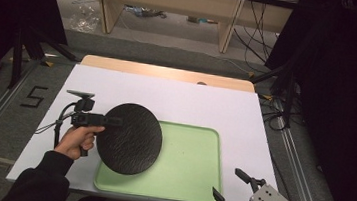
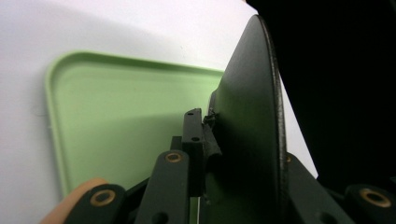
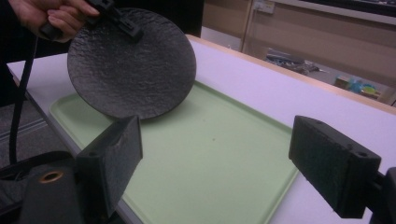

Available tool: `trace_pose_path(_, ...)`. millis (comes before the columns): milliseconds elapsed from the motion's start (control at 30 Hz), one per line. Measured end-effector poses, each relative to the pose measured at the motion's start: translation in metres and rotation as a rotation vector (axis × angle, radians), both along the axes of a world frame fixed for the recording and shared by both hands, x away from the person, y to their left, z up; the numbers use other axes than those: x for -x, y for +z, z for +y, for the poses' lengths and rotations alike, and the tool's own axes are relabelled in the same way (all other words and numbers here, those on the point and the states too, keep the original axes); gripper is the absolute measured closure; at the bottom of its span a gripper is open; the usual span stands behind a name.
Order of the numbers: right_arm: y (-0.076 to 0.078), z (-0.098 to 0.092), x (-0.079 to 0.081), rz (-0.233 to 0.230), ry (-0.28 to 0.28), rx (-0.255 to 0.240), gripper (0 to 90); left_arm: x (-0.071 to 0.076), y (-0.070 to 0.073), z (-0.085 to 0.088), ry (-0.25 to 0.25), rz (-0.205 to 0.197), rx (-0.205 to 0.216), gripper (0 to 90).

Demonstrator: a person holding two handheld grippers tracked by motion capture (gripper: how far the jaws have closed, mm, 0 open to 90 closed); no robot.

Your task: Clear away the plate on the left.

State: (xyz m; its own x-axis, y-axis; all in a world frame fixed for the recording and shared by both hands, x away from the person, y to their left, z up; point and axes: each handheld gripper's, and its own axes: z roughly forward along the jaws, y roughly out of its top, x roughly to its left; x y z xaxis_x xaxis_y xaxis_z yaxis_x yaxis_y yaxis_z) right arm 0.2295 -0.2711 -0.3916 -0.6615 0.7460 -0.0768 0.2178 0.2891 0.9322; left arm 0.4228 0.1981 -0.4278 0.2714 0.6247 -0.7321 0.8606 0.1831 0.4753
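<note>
plate: black round plate [image 1: 130, 138], centre-left of the high view, tilted, its lower edge over the left part of the tray; I can't tell if that edge touches the tray or hangs just above it
plate hold: my left gripper [image 1: 114, 121] is clamped on the plate's upper-left rim; in the left gripper view one jaw sits on the near face and the rim [image 2: 275, 107] runs up the frame edge-on
tray: green tray [image 1: 194, 167], lower centre of the high view, flat on the white bench [image 1: 215, 109], bare apart from the plate over its left side
right gripper: my right gripper [image 1: 233, 186], lower right of the high view, jaws spread wide, holding nothing; it hovers off the tray's lower right corner
key relation: plate lies up and to the left of the right gripper across the tray; in the right gripper view the plate [image 3: 130, 65] fills the upper left and the bare tray floor [image 3: 210, 154] lies between the jaws
nearer hand: left, it already has the plate; right is well apart from it
tilt: plate's face leans toward the tray, rim high at the gripper side, low at the tray side
my guess at the next move: lower the plate flat onto the tray, then let go
risk: rim grip is thin, plate may swing or slip as it goes flat
</note>
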Motion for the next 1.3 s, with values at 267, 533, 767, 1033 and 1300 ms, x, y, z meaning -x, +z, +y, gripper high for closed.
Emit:
trace_pose_path(267,-0.001,0.001,-0.001,-0.011,0.001,-0.005,18.3,-0.005,-0.011,-0.027,-0.065,0.022,-0.004,76.8)
trace_pose_path(533,-0.001,0.0,-0.002,-0.039,0.001,-0.018,18.2,-0.009,-0.022,-0.042,-0.075,0.046,0.022,77.7)
trace_pose_path(767,0.001,-0.001,-0.001,-0.033,-0.005,-0.01,18.2,-0.008,-0.026,-0.046,-0.09,0.098,-0.021,77.9)
trace_pose_path(1033,0.002,-0.002,0.0,-0.022,-0.001,-0.011,18.3,-0.009,-0.025,-0.033,-0.179,0.044,-0.159,77.3)
trace_pose_path(1300,0.002,-0.002,0.0,-0.026,-0.001,-0.008,18.2,-0.006,-0.025,-0.018,-0.233,0.069,-0.256,72.6)
